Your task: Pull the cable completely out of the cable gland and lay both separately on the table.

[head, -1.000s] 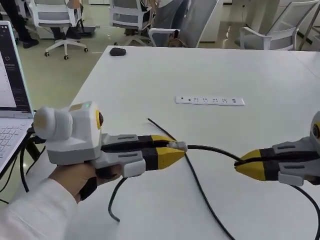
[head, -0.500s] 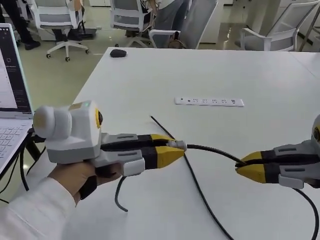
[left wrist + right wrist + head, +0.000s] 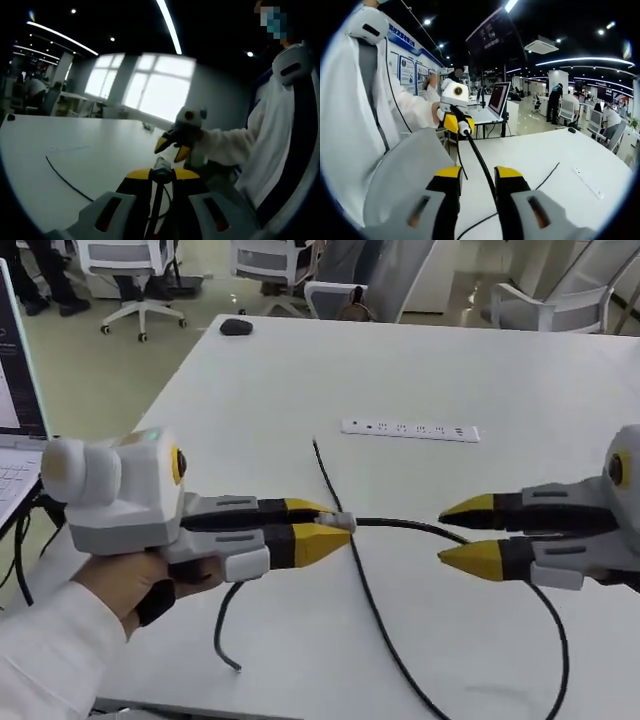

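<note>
The left gripper [image 3: 338, 524] is clamped on the gland [image 3: 346, 521], on the near side of the strip [image 3: 410, 430]. The right gripper [image 3: 462, 534] gapes wide, and the cable [image 3: 400, 526] passes loose between its jaws. It should close firmly on the cable, then pull straight away from the gland. The table [image 3: 520, 370] is smooth and white, with a mouse [image 3: 236, 327] and chairs [image 3: 130, 260] beyond the strip.

Table [image 3: 450, 360]: white, smooth, matt with a faint sheen. Cable [image 3: 380, 625]: black, smooth rubbery sheath, slightly glossy. Cable gland [image 3: 345, 523]: pale grey, looks like plastic, dull shine. Left gripper [image 3: 337, 521] and right gripper [image 3: 445, 534]: matt light-grey plastic shells, black inserts, smooth yellow jaw tips, softly glossy. Power strip [image 3: 410, 430]: white plastic. Sleeve [image 3: 50, 650]: white cloth.
</note>
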Tool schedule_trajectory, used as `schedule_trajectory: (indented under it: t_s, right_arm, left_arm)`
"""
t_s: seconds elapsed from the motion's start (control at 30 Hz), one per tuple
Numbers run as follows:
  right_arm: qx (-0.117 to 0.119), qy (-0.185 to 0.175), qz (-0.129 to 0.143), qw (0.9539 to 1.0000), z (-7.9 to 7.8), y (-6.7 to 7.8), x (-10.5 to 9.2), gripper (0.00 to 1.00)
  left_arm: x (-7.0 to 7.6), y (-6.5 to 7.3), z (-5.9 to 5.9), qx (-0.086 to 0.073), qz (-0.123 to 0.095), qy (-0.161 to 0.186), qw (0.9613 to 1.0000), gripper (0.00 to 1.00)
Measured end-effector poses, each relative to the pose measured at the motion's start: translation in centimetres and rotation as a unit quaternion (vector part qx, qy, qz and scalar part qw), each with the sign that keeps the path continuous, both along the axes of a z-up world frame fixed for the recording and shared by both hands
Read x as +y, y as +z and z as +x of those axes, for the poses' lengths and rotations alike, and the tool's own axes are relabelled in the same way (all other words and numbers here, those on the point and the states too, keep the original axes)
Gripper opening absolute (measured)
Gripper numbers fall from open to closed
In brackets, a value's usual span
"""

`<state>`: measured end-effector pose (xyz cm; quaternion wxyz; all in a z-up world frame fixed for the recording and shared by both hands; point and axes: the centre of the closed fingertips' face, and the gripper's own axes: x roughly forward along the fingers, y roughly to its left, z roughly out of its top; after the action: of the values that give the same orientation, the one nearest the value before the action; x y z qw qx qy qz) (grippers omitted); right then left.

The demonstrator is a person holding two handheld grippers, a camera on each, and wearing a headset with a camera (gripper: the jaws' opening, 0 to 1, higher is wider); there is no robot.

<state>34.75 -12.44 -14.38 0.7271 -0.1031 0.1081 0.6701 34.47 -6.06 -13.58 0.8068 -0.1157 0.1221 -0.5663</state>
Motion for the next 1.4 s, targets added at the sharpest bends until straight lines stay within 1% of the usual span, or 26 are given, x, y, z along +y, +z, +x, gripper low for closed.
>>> schedule_trajectory:
  t_s: [0.1, 0.13, 0.2, 0.23, 0.27, 0.3, 0.33, 0.4, 0.47, 0.57, 0.6, 0.67, 0.77, 0.87, 0.9, 0.97, 1.03, 1.1, 1.13, 1.2, 1.23, 1.3, 1.4]
  right_arm:
    - [-0.026, 0.013, 0.005, 0.9996, -0.2, 1.1, 0.1, 0.28]
    - [-0.028, 0.014, 0.005, 0.9995, -0.2, 1.2, 0.1, 0.28]
    - [-0.037, 0.013, 0.005, 0.9992, -0.2, 1.6, 0.2, 0.27]
    - [-0.044, 0.018, 0.002, 0.9988, -0.5, 1.9, 0.4, 0.28]
    - [-0.046, 0.020, 0.001, 0.9987, -0.6, 1.9, 0.5, 0.28]
    - [-0.058, 0.033, -0.007, 0.9977, -1.1, 2.0, 0.7, 0.28]
    - [-0.063, 0.039, -0.007, 0.9972, -1.3, 2.0, 0.9, 0.27]
    - [-0.061, 0.044, -0.009, 0.9971, -1.5, 1.7, 1.3, 0.26]
    - [-0.056, 0.040, -0.014, 0.9975, -1.5, 1.3, 1.8, 0.24]
    - [-0.056, 0.043, -0.023, 0.9973, -1.9, 0.8, 2.8, 0.22]
    - [-0.058, 0.043, -0.032, 0.9969, -2.1, 0.5, 3.2, 0.21]
    - [-0.057, 0.041, -0.035, 0.9969, -2.2, 0.4, 3.8, 0.20]
    - [-0.056, 0.032, -0.034, 0.9973, -2.3, 0.6, 4.8, 0.17]
    - [-0.058, 0.031, -0.035, 0.9972, -2.6, 0.8, 5.6, 0.13]
    - [-0.060, 0.034, -0.044, 0.9966, -2.8, 0.6, 5.8, 0.13]
    - [-0.066, 0.045, -0.057, 0.9952, -3.1, 0.5, 6.0, 0.13]
    - [-0.066, 0.047, -0.056, 0.9951, -2.7, 0.6, 6.1, 0.12]
    - [-0.065, 0.043, -0.056, 0.9954, -2.2, 0.5, 6.1, 0.08]
    - [-0.064, 0.043, -0.055, 0.9955, -2.1, 0.5, 6.2, 0.06]
    - [-0.064, 0.044, -0.053, 0.9956, -2.1, 0.2, 6.2, 0.05]
    - [-0.063, 0.043, -0.050, 0.9958, -2.0, 0.1, 6.3, 0.05]
    - [-0.054, 0.040, -0.040, 0.9969, -2.0, -0.3, 6.4, 0.05]
    - [-0.050, 0.039, -0.038, 0.9972, -2.0, -1.3, 6.3, 0.04]
  left_arm:
    - [-1.0, -0.6, -0.2, -0.008, 0.009, -0.003, 0.9999, 0.16]
    - [-1.0, -0.7, -0.2, -0.008, 0.009, -0.003, 0.9999, 0.16]
    - [-1.3, -1.2, -0.1, -0.002, 0.012, 0.003, 0.9999, 0.16]
    - [-1.5, -1.3, -0.2, -0.001, 0.012, 0.004, 0.9999, 0.16]
    - [-1.5, -1.4, -0.3, -0.001, 0.012, 0.004, 0.9999, 0.16]
    - [-1.6, -1.4, -0.4, -0.001, 0.010, 0.000, 0.9999, 0.16]
    - [-1.7, -1.4, -0.4, 0.000, 0.010, -0.002, 0.9999, 0.16]
    - [-1.6, -1.5, -0.4, 0.001, 0.011, -0.006, 0.9999, 0.16]
    - [-1.4, -1.4, -0.5, 0.001, 0.011, -0.010, 0.9999, 0.16]
    - [-1.1, -0.9, -0.6, -0.005, 0.008, -0.024, 0.9997, 0.16]
    - [-1.0, -0.8, -0.6, -0.006, 0.008, -0.028, 0.9996, 0.16]
    - [-0.7, -0.8, -0.7, -0.008, 0.011, -0.035, 0.9993, 0.16]
    - [-0.1, -0.4, -1.1, -0.014, 0.005, -0.050, 0.9986, 0.16]
    - [0.1, -0.5, -1.3, -0.017, 0.006, -0.059, 0.9981, 0.16]
    - [0.2, -0.6, -1.3, -0.017, 0.007, -0.061, 0.9980, 0.16]
    - [0.2, -0.3, -1.4, -0.024, 0.004, -0.067, 0.9975, 0.16]
    - [0.2, -0.3, -1.2, -0.027, 0.008, -0.066, 0.9974, 0.16]
    - [0.2, -0.2, -1.2, -0.028, 0.008, -0.065, 0.9975, 0.16]
    - [0.1, -0.2, -1.2, -0.028, 0.008, -0.066, 0.9974, 0.16]
    - [0.2, -0.4, -1.2, -0.026, 0.007, -0.063, 0.9976, 0.16]
    - [0.3, -0.5, -1.1, -0.022, 0.006, -0.062, 0.9978, 0.16]
    - [0.4, -0.8, -1.0, -0.015, 0.004, -0.059, 0.9981, 0.16]
    - [0.5, -1.6, -1.0, -0.006, 0.006, -0.056, 0.9984, 0.16]
